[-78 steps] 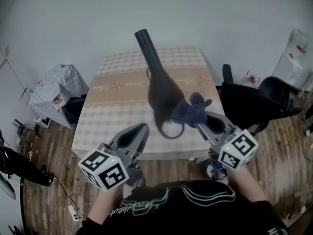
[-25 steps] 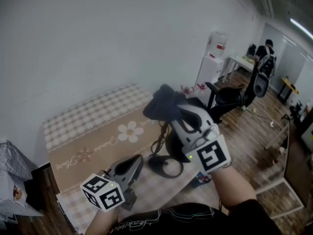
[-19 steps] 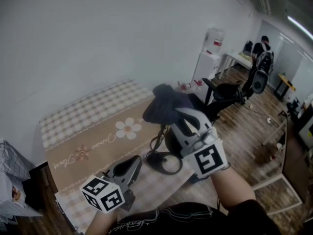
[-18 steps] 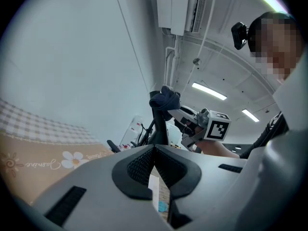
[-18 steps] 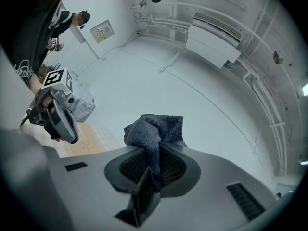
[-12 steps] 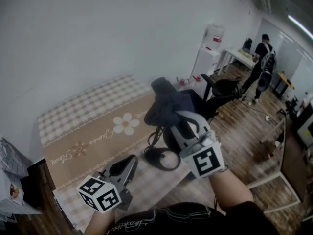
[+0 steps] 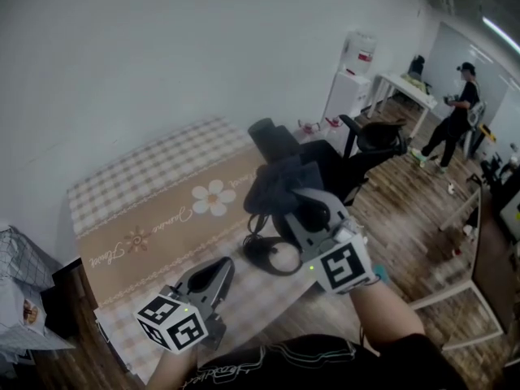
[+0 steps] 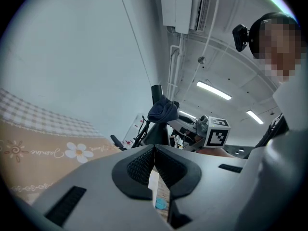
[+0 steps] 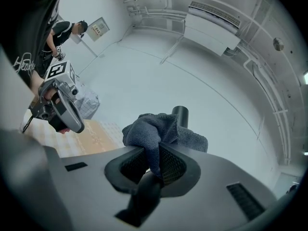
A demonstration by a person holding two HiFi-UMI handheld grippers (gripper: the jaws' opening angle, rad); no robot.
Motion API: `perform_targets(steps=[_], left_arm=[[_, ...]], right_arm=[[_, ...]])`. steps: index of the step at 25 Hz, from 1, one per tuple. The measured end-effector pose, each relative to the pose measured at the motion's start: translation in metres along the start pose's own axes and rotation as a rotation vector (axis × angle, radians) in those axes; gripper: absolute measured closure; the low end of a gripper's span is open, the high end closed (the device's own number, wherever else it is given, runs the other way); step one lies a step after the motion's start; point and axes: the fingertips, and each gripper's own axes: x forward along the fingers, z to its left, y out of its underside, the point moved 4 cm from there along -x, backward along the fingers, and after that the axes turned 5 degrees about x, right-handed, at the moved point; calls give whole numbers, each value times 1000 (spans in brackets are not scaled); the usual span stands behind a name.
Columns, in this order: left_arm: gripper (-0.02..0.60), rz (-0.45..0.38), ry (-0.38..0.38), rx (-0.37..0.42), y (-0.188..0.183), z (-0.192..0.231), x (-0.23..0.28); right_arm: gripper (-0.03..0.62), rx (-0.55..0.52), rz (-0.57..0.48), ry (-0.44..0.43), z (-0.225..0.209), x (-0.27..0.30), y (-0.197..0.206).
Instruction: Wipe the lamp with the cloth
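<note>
- The table (image 7: 154, 218) is the biggest thing here. It has a checked cover with a tan band, and a white flower is printed on the band.
- A black office chair (image 7: 375, 140) stands on the wood floor just past the far right side of the table.
- The lamp (image 7: 270, 140) is black and stands upright on the table, near the edge by the chair. Its round tube top pokes up above the cloth. A black ring (image 7: 272, 256) lies on the table at its foot.
- The right gripper (image 9: 152, 164) is held up in front of the lamp, with its jaws pointing at the lamp's upper part. The jaws are squeezed tight on the cloth, and nothing else is between them.
- The left gripper (image 8: 155, 152) is lower down and nearer the person, over the near part of the table. It is well apart from the lamp. Its jaws are pressed together at the tips and have nothing in them.
- The cloth (image 9: 153, 131) is dark blue and all bunched up. One fold runs down between the ribbed pads (image 9: 172, 167) of the right gripper. The rest puffs out past the tips, toward the lamp.
- The cloth sits just below the lamp's tube top. In the right gripper view, the tube rises right behind the bunch.
- The cloth seems to touch the lamp there. It covers that spot, so it is hard to be sure.
</note>
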Motion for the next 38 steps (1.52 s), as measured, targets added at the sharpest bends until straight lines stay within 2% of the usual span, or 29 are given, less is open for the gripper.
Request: perform_targets(steps=[5, 12, 20, 26, 32, 38], left_arm=[[581, 5, -2, -48, 10, 2, 1], [581, 32, -4, -44, 20, -1, 3], [581, 74, -31, -77, 36, -5, 8], [581, 72, -91, -100, 48, -15, -1], [581, 80, -149, -99, 54, -36, -7], [581, 85, -199, -114, 68, -73, -8]], right_arm=[[537, 42, 31, -1, 5, -4, 18], [537, 88, 55, -18, 20, -14, 38], [537, 166, 67, -53, 34, -31, 59], [537, 309, 44, -118, 51, -51, 83], [537, 372, 45, -173, 57, -61, 99], [537, 525, 20, -301, 63, -88, 109]])
